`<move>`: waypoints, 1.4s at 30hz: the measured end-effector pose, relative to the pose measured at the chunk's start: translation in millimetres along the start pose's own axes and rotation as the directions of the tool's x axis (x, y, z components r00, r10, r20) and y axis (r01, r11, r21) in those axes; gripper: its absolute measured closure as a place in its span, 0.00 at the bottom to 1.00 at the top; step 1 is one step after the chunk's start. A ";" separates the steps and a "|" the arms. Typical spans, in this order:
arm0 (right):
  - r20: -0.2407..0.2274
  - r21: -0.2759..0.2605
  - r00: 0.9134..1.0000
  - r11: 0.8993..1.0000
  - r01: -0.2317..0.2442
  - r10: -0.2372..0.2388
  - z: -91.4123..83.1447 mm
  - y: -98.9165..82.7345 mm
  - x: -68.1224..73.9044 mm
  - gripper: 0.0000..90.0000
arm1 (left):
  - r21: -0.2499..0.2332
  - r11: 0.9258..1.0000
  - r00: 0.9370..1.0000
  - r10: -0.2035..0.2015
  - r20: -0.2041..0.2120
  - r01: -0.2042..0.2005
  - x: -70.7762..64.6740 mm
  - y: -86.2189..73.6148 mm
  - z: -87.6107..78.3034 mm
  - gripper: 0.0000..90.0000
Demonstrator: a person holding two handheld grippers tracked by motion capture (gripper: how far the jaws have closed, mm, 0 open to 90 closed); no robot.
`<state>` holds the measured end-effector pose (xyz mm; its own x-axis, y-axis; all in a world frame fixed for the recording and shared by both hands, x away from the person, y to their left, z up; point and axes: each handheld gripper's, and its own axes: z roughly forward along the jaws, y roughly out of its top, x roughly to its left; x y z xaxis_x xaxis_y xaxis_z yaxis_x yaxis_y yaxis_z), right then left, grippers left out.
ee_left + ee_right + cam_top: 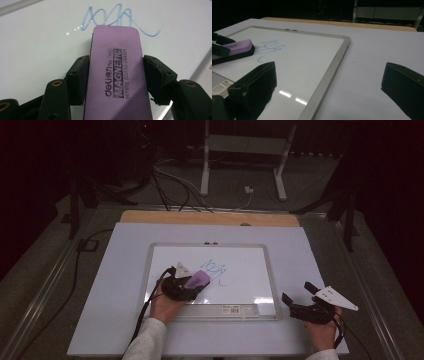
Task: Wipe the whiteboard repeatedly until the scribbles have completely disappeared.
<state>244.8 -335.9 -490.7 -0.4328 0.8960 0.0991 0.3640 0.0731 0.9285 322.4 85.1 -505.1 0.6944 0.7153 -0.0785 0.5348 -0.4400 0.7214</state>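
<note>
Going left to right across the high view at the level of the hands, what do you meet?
Left hand-held gripper → purple eraser → blue scribble → whiteboard's right frame edge → right hand-held gripper.

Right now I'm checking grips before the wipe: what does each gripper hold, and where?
The left gripper clamps the purple eraser across its long sides, about midway along. The right gripper stands open beside the whiteboard, holding nothing.

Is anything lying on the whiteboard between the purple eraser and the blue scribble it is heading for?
Nothing visible does. The purple eraser, gripped in the left tool, lies flat on the whiteboard, its front edge right at the blue scribble. The board between them is bare. The right tool rests off the board to the side.
</note>
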 end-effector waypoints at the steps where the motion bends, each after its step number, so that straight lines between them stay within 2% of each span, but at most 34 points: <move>1: 0.000 0.000 1.000 1.000 0.001 -0.001 0.2 0.0 0.1 0.00 | 0.003 1.000 1.000 0.010 0.004 -0.010 -2.5 1.0 1.2 0.46; 2: -0.001 0.001 1.000 1.000 0.001 -0.001 0.3 0.0 0.2 0.00 | 0.004 1.000 1.000 0.020 0.003 -0.020 -4.2 2.1 2.3 0.46; 5: 0.000 0.001 1.000 1.000 -0.001 0.001 -0.1 0.0 0.3 0.00 | 0.017 1.000 1.000 0.014 -0.014 -0.013 -3.6 5.0 3.6 0.46; 10: 0.003 -0.002 1.000 1.000 -0.006 0.006 -1.5 -0.1 -1.5 0.00 | 0.034 0.999 0.997 -0.022 -0.078 0.025 12.0 5.1 -0.6 0.46; 13: 0.003 -0.002 1.000 1.000 -0.006 0.006 -1.7 -0.2 -1.7 0.00 | 0.033 0.998 0.989 -0.056 -0.133 0.061 25.5 2.7 -5.3 0.46; 17: 0.004 -0.001 1.000 1.000 -0.006 0.006 -1.9 -0.2 -1.6 0.00 | 0.027 0.994 0.974 -0.100 -0.205 0.107 41.3 -1.7 -12.3 0.46; 18: 0.004 -0.001 1.000 1.000 -0.007 0.007 -1.9 -0.3 -1.6 0.00 | 0.025 0.993 0.970 -0.111 -0.217 0.119 44.4 -2.9 -13.9 0.47; 20: 0.005 0.000 1.000 1.000 -0.007 0.007 -1.9 -0.4 -1.6 0.00 | 0.017 0.990 0.967 -0.135 -0.214 0.142 47.7 -4.9 -15.2 0.47; 21: 0.005 0.000 1.000 1.000 -0.006 0.006 -1.7 -0.4 -1.4 0.00 | 0.014 0.990 0.967 -0.134 -0.217 0.140 47.2 -5.3 -15.2 0.47; 22: 0.004 0.001 1.000 1.000 -0.006 0.006 -1.6 -0.5 -1.2 0.00 | 0.015 0.991 0.967 -0.129 -0.219 0.136 45.6 -5.1 -15.0 0.47; 24: 0.004 0.002 1.000 1.000 -0.004 0.004 -1.2 -0.5 -0.9 0.00 | 0.013 0.992 0.974 -0.120 -0.190 0.125 40.2 -4.7 -13.3 0.47; 29: 0.002 0.004 1.000 1.000 -0.003 0.003 -1.0 -0.5 -0.5 0.00 | 0.028 0.999 0.993 -0.037 -0.112 0.040 15.7 -2.9 -9.1 0.47; 32: 0.002 0.003 1.000 1.000 -0.003 0.003 -1.1 -0.5 -0.6 0.00 | 0.029 1.000 0.999 0.002 -0.053 0.000 3.0 -2.9 -7.2 0.47; 34: 0.002 0.004 1.000 1.000 -0.003 0.003 -1.1 -0.6 -0.7 0.00 | 0.032 0.999 0.998 0.020 -0.054 -0.018 -0.9 -2.6 -7.2 0.47; 36: 0.003 0.003 1.000 1.000 -0.004 0.004 -1.4 -0.4 -0.4 0.00 | 0.036 0.999 0.999 0.003 -0.044 -0.001 1.8 -2.8 -7.6 0.47; 37: 0.002 0.003 1.000 1.000 -0.004 0.004 -1.7 -0.4 -0.6 0.00 | 0.035 0.999 0.999 0.003 -0.054 -0.001 3.4 -3.3 -8.2 0.47; 39: 0.003 0.000 1.000 1.000 -0.004 0.004 -2.2 -0.4 -1.2 0.00 | 0.039 0.999 0.996 -0.001 -0.090 0.005 8.0 -3.9 -10.5 0.47; 42: 0.006 -0.001 1.000 1.000 -0.009 0.009 -2.5 -0.6 -2.1 0.00 | 0.048 0.998 0.987 -0.031 -0.159 0.039 19.9 -5.6 -15.7 0.47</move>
<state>243.4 -339.0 -490.6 -0.4242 0.8994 0.1055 0.3670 0.0643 0.9280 325.7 110.3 -499.9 0.5921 0.8058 0.0096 0.5838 -0.4372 0.6841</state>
